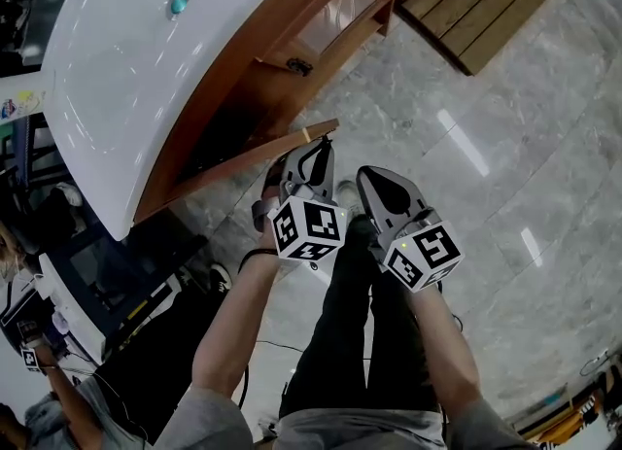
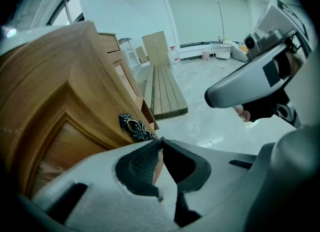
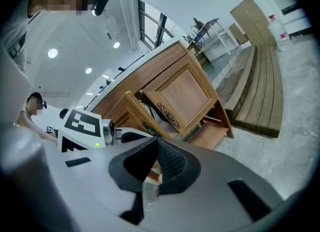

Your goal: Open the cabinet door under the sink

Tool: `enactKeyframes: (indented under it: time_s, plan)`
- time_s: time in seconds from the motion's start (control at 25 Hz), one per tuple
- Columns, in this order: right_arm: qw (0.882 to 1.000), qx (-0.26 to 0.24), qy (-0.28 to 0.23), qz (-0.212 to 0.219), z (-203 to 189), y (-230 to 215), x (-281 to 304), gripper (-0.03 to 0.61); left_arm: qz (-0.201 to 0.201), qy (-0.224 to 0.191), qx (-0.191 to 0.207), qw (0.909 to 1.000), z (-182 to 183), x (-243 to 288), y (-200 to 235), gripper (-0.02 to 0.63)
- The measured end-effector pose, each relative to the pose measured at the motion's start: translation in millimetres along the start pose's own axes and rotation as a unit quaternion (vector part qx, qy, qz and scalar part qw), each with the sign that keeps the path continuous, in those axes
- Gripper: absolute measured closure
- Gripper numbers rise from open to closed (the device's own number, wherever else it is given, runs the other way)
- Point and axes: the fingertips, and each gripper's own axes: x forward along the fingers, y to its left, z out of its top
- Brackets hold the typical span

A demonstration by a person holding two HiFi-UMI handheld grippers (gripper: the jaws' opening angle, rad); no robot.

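The wooden cabinet under the white sink top (image 1: 126, 59) has its left door (image 1: 243, 161) swung out towards me. In the head view, my left gripper (image 1: 321, 147) is at that door's free edge. In the left gripper view this gripper (image 2: 160, 141) has its jaws closed at the end of the dark ornate handle (image 2: 135, 127) on the door (image 2: 60, 126). My right gripper (image 1: 369, 178) hangs just right of it over the floor, shut (image 3: 156, 140) with nothing held. The open door (image 3: 131, 109) also shows in the right gripper view.
The cabinet's second door (image 1: 335, 16) stays closed, with its own dark handle (image 1: 299, 66). A wooden slatted platform (image 1: 486, 1) lies on the marble floor beyond the cabinet. My legs fill the lower middle. Equipment and another person stand at the far left (image 1: 39, 361).
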Motion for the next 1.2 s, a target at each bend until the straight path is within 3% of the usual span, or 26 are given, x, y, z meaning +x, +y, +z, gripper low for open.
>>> enactKeyframes:
  time_s: [0.28,0.52,0.72,1.2]
  plan:
    - [1.000,-0.006,0.020,0.012,-13.0,2.4,-28.6,0.571,-0.003,0.023,0.018,0.9996,-7.9,-12.3,-21.9,0.581]
    - [0.999,-0.012,0.030,0.021,-28.8,12.5,-43.8,0.571,-0.030,0.028,0.083,0.9957,-17.8,-25.6,-44.4,0.581]
    - [0.999,-0.012,0.028,0.015,-44.2,21.5,-53.9,0.571,-0.041,0.027,0.111,0.9926,-28.5,-39.8,-59.9,0.581]
    - [1.000,-0.014,0.016,-0.002,-98.7,76.7,-83.8,0.571,-0.072,0.018,0.181,0.9808,-85.1,-95.2,-110.3,0.572]
